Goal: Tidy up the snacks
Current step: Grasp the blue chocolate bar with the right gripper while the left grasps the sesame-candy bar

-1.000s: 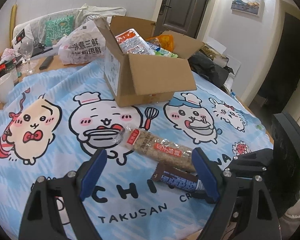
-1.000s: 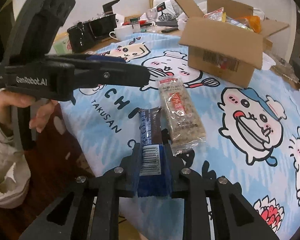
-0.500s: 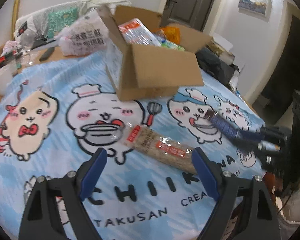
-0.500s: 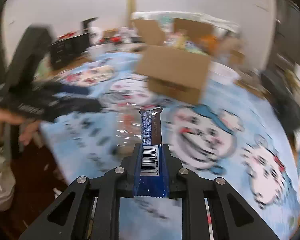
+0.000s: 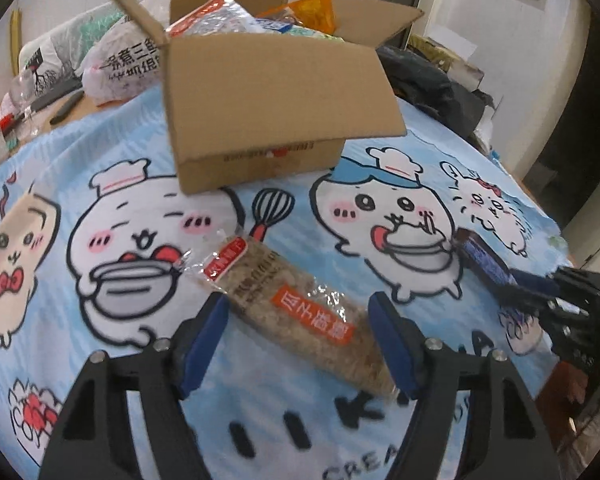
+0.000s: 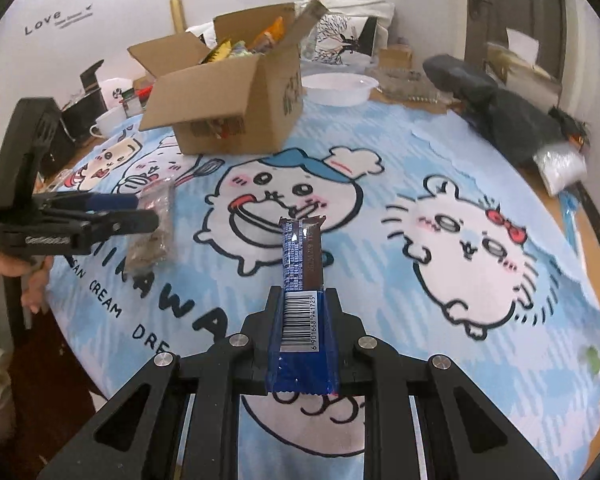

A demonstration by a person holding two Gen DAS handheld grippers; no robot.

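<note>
Nearest the right wrist camera, the right gripper (image 6: 302, 312) has its jaws closed on a slim dark-blue foil-wrapped snack bar (image 6: 300, 276), clamped at the end that bears a white barcode panel; the bar juts forward over the cloth, its far end brown with a crimped seal, and it is lifted clear of the table. Nearest the left wrist camera, the left gripper (image 5: 298, 332) holds its blue-padded jaws wide apart, one on either side of a long clear-wrapped seed brittle bar (image 5: 296, 308); that bar lies flat and diagonal on the pale-blue cartoon-printed tablecloth (image 5: 112, 352), showing a grainy brown slab, a red end label and an orange label with white characters; whether the pads touch it I cannot tell. Farther back stands an open brown cardboard box (image 5: 268, 120), flaps up, with bright snack packets (image 5: 220, 18) heaped inside; beside it, seen from the right, sits a white plastic bowl (image 6: 340, 88).
</note>
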